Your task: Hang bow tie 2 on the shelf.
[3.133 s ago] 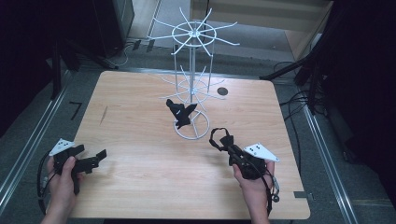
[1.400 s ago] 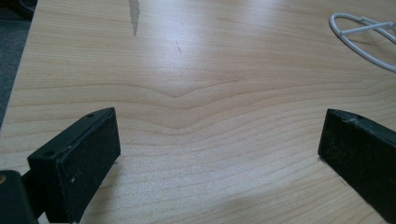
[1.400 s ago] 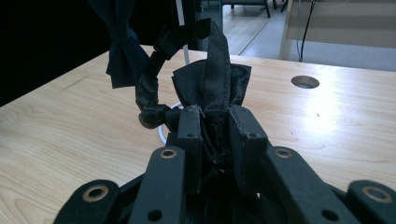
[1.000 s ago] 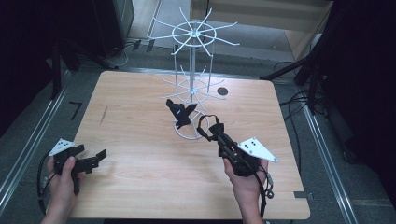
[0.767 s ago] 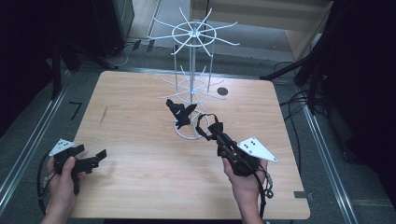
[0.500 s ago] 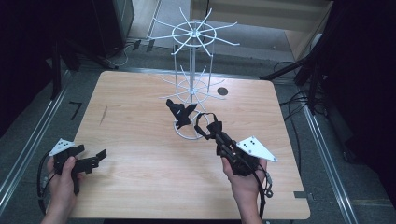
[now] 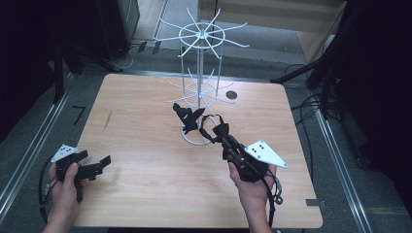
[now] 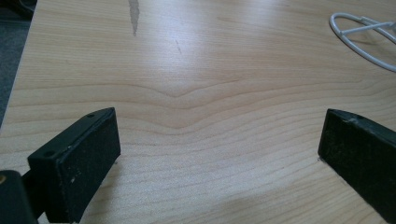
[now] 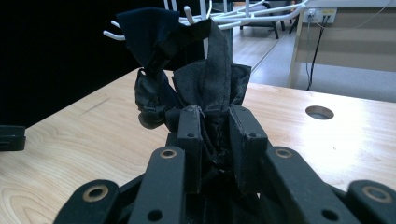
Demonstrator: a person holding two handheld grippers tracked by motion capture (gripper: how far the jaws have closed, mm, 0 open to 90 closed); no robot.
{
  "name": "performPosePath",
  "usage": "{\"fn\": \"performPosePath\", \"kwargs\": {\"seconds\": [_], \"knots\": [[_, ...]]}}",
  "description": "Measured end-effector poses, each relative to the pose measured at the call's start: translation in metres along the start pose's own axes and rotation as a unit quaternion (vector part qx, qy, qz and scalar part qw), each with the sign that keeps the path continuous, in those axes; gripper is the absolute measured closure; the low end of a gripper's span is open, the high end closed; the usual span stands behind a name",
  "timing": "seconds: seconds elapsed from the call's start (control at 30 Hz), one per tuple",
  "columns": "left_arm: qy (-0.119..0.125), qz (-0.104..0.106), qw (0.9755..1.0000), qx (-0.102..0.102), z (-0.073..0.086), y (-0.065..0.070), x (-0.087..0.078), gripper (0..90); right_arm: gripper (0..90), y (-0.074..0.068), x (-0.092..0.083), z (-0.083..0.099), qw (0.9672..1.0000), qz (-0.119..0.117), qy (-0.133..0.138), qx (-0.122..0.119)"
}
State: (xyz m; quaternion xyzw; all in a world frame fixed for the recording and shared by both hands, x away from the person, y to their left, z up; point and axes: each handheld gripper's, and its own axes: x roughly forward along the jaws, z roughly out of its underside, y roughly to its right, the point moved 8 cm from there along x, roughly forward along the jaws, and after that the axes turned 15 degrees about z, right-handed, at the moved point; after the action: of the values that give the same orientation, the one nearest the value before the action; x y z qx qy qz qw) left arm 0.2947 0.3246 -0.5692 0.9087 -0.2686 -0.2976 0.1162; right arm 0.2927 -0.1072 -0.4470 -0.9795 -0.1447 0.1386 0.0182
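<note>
My right gripper (image 7: 219,134) sat in my right hand (image 7: 251,184) near the table's (image 7: 145,194) front edge, its jaws reaching up and inward toward the middle. Seen along that gripper (image 9: 215,135) from its own camera, the two black pads were pressed in on a bunched piece of black fabric (image 9: 205,84), pinching it tight, with a strap of the same cloth rising above them. In the high view that fabric (image 7: 217,128) hung just off the tips, right beside the round base ring of the white wire rack (image 7: 199,92). A second black cloth piece (image 7: 187,117) was already on the rack's lower arms, just beyond and to the left of mine.

My left gripper (image 7: 97,166) rested over the table's front left corner, well apart from the rack. Its jaws stood spread wide over bare wood, holding nothing. Farther back, a round cable hole (image 7: 231,95) sat in the tabletop.
</note>
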Motion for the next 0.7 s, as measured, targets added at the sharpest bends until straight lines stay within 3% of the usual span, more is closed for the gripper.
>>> {"fn": "performPosePath", "kwargs": {"seconds": [0.7], "knots": [[0.000,0.000,1.0000,0.000,0.000,0.000,0.000,0.0,76.7,-0.005,-0.010,-0.017,0.9996,-0.003,0.027,0.000]]}}
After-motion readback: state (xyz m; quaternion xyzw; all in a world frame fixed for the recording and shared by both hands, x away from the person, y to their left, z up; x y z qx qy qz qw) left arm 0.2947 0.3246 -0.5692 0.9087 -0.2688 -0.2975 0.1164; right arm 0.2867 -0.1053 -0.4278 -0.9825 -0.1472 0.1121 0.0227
